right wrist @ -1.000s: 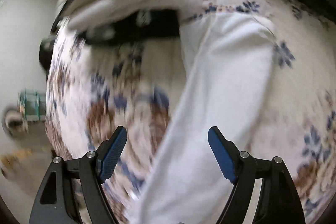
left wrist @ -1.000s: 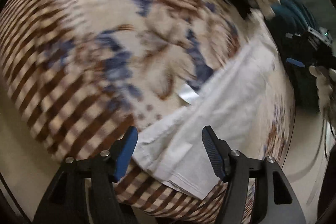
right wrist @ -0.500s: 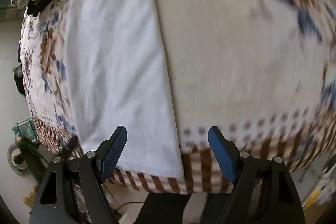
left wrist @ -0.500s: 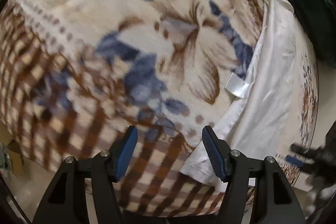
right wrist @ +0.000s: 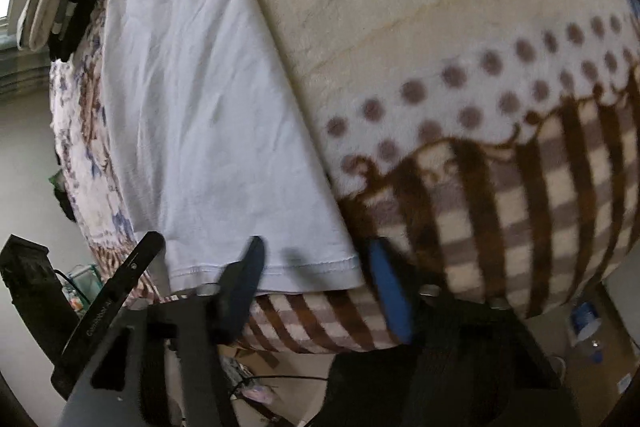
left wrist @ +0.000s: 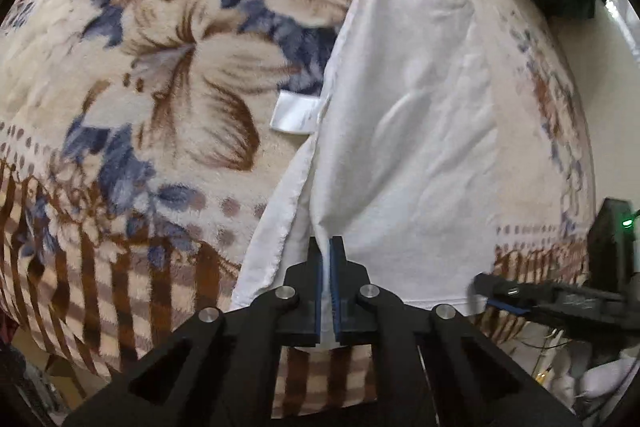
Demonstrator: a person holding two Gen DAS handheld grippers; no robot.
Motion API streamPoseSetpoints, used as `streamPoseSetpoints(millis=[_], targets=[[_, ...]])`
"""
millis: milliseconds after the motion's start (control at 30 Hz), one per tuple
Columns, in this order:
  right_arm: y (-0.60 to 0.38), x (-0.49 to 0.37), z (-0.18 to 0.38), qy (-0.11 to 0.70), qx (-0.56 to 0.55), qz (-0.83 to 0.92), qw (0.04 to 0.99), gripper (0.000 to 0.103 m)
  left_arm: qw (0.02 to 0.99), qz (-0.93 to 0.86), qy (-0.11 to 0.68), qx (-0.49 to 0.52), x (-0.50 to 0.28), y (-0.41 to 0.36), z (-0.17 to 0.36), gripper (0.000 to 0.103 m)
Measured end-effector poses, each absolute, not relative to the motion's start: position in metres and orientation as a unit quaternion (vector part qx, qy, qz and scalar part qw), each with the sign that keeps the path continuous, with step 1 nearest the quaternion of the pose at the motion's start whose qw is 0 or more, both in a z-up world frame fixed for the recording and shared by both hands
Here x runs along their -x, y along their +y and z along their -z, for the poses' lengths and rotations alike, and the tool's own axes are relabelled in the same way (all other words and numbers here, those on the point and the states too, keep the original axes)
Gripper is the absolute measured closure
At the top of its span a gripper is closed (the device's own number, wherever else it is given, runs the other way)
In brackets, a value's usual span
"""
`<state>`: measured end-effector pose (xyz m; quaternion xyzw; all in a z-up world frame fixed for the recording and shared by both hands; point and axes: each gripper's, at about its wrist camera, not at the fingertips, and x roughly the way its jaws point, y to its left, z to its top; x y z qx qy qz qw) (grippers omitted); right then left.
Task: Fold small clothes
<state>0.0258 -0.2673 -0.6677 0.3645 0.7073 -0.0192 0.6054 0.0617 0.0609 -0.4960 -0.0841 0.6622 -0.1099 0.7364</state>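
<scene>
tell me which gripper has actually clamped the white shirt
The left gripper: its jaws are shut on the white shirt hem. The right gripper is open, straddling the hem's corner.

Floral blanket (left wrist: 168, 75) — white garment (left wrist: 408, 115) atop

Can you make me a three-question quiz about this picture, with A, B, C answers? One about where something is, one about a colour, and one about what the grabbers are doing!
1. Where does the white cotton garment lie?
A. on the floral fleece blanket
B. on the floor
C. in a basket

2. What colour are the stripes along the blanket's edge?
A. green
B. brown
C. red

3. What is the left gripper doing?
A. hanging wide open
B. holding a sock
C. pinching the garment's hem

Answers: 1 A, blanket shows on both sides of the garment. 2 B, brown bars run along the border. 3 C, its fingers are closed with white cloth between; the right gripper is open.
</scene>
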Motion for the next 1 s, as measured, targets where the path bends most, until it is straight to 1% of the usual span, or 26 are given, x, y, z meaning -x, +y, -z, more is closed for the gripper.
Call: streamPoseSetpoints(millis=[33, 67, 200, 300, 433, 467, 533, 567, 600, 633, 700, 767, 833, 867, 900, 933, 967, 1000], targets=[[-0.263, -0.025, 0.668, 0.706, -0.365, 0.02, 0.607, 0.076, 0.741, 0.113, 0.656, 0.084, -0.059, 0.067, 0.49, 0.101], [-0.262, -0.022, 0.667, 0.705, -0.359, 0.027, 0.611, 0.096, 0.743, 0.115, 0.654, 0.086, -0.056, 0.077, 0.483, 0.101], [-0.26, -0.013, 0.658, 0.703, -0.343, 0.032, 0.622, 0.098, 0.739, 0.111, 0.656, 0.103, -0.052, 0.085, 0.473, 0.101], [-0.249, -0.012, 0.652, 0.707, -0.326, 0.025, 0.627, 0.098, 0.736, 0.101, 0.663, 0.09, -0.052, 0.095, 0.488, 0.101], [-0.241, -0.016, 0.659, 0.717, -0.315, 0.021, 0.621, 0.098, 0.722, 0.088, 0.679, 0.097, -0.055, 0.099, 0.511, 0.099], [-0.242, -0.018, 0.662, 0.721, -0.317, 0.014, 0.616, 0.097, 0.72, 0.089, 0.68, 0.107, -0.057, 0.101, 0.511, 0.098], [-0.245, -0.022, 0.663, 0.726, -0.328, 0.008, 0.605, 0.09, 0.716, 0.095, 0.681, 0.124, -0.06, 0.104, 0.506, 0.094], [-0.245, -0.024, 0.663, 0.725, -0.334, 0.001, 0.602, 0.078, 0.717, 0.096, 0.677, 0.133, -0.059, 0.108, 0.502, 0.089], [-0.25, -0.025, 0.662, 0.724, -0.338, -0.005, 0.601, 0.067, 0.719, 0.103, 0.671, 0.149, -0.058, 0.114, 0.498, 0.074], [-0.255, -0.024, 0.66, 0.718, -0.344, -0.008, 0.605, 0.053, 0.719, 0.114, 0.664, 0.17, -0.058, 0.118, 0.497, 0.056], [-0.262, -0.023, 0.662, 0.711, -0.357, -0.011, 0.606, 0.05, 0.717, 0.117, 0.658, 0.197, -0.057, 0.126, 0.499, 0.043], [-0.266, -0.022, 0.672, 0.71, -0.376, -0.019, 0.595, 0.05, 0.706, 0.121, 0.664, 0.212, -0.058, 0.126, 0.51, 0.043], [-0.266, -0.022, 0.685, 0.71, -0.396, -0.029, 0.581, 0.05, 0.69, 0.124, 0.683, 0.205, -0.059, 0.12, 0.526, 0.043], [-0.264, -0.023, 0.69, 0.711, -0.404, -0.031, 0.575, 0.05, 0.686, 0.126, 0.687, 0.202, -0.059, 0.117, 0.531, 0.045], [-0.263, -0.022, 0.695, 0.706, -0.419, -0.035, 0.57, 0.05, 0.693, 0.126, 0.68, 0.204, -0.058, 0.117, 0.53, 0.051], [-0.264, -0.021, 0.697, 0.699, -0.43, -0.037, 0.57, 0.051, 0.699, 0.129, 0.672, 0.207, -0.057, 0.116, 0.529, 0.09], [-0.266, -0.02, 0.697, 0.694, -0.432, -0.038, 0.574, 0.071, 0.695, 0.137, 0.674, 0.21, -0.055, 0.113, 0.53, 0.097], [-0.265, -0.02, 0.696, 0.69, -0.431, -0.038, 0.581, 0.09, 0.698, 0.139, 0.672, 0.206, -0.051, 0.108, 0.529, 0.097]])
